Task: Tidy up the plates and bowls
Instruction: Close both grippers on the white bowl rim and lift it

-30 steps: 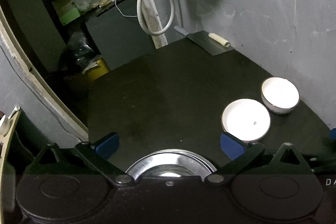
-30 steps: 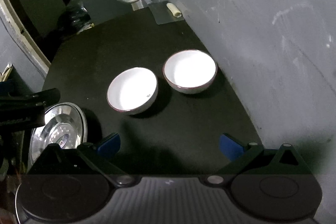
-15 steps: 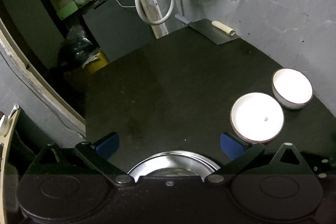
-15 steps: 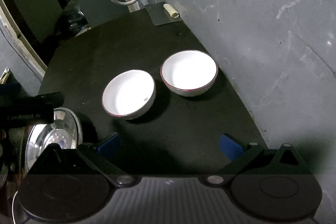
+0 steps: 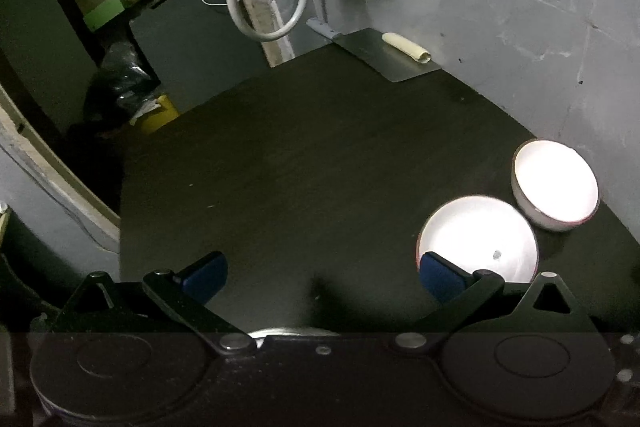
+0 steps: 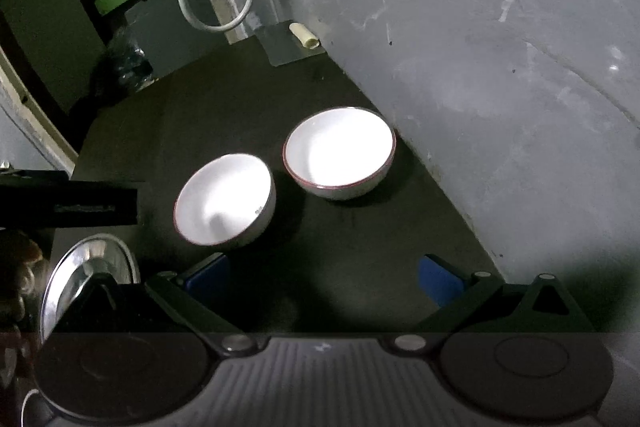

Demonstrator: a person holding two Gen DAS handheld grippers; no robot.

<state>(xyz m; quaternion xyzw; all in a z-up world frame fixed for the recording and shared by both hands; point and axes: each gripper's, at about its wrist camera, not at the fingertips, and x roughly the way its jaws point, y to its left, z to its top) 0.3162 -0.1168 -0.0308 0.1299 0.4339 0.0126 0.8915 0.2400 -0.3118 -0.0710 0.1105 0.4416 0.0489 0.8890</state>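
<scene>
- The left gripper [image 5: 320, 269] has its jaws spread wide and empty; the nearer red-rimmed white ceramic bowl [image 5: 478, 239] lies at two o'clock, partly behind the right blue pad.
- The right gripper [image 6: 322, 277] is likewise parted, holding nothing (both bowls ahead):
- Nearer bowl at eleven o'clock, farther red-rimmed white bowl [image 6: 340, 151] at twelve.
- The shiny round steel plate [image 6: 90, 273] sits at nine o'clock on the black table [image 6: 360, 247].

Dim, fisheye-bent views; glare blows out both white bowls [image 6: 338, 151], and deep shadow swallows the edges.
</scene>
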